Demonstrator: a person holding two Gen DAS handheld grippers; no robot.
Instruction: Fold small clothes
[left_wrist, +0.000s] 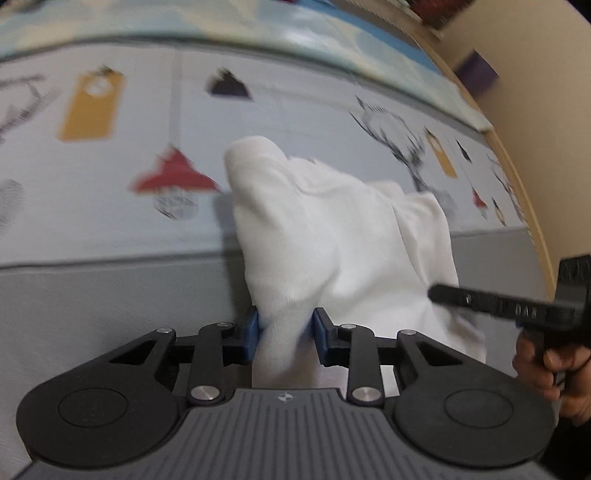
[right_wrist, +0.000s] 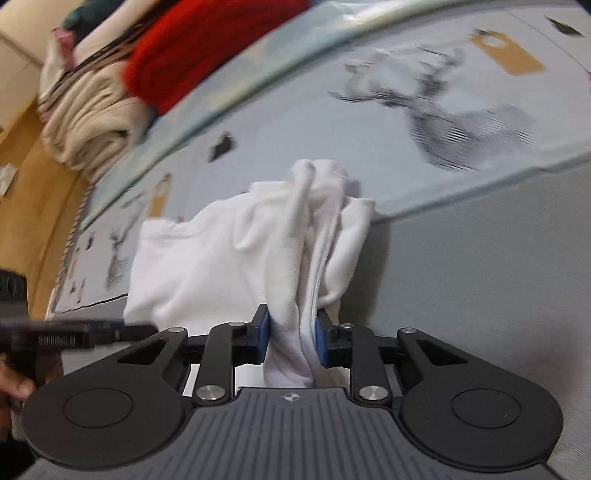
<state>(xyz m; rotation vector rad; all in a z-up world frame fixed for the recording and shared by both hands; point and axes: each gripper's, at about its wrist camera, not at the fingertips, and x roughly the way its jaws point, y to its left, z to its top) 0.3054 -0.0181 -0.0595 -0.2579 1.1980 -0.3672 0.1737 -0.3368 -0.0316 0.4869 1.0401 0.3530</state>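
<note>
— So, where does everything lie, starting with the big stuff?

— Underneath is the printed mat (left_wrist: 122, 206), pale grey with lanterns and deer, running far and wide. At its far left edge in the right wrist view sits a stack of folded clothes (right_wrist: 110, 96), beige and red, well apart from the work.

— And the piece being folded?

— That's the white garment (left_wrist: 332, 236), bunched and lifted off the mat, stretching away from both tools toward the far side. Its long axis seems to run across, from one gripper to the other, since each holds an end of the near edge.

— Are both really gripping?

— Yes. The left gripper (left_wrist: 286, 338) has its blue pads pressed on a gathered corner of cloth. The right gripper (right_wrist: 291, 338) pinches a thicker, layered bundle (right_wrist: 306, 295) the same way. Neither stands open.

— Which is nearer the bulk?

— Hard to say; the cloth hangs forward of both about equally. From the left wrist view the right tool comes in at the right edge, touching the fabric's right flank, with a hand (left_wrist: 554, 365) on its grip.

— So the coming move?

— I'd judge it turns on carrying that shared near edge over the far part.
</note>
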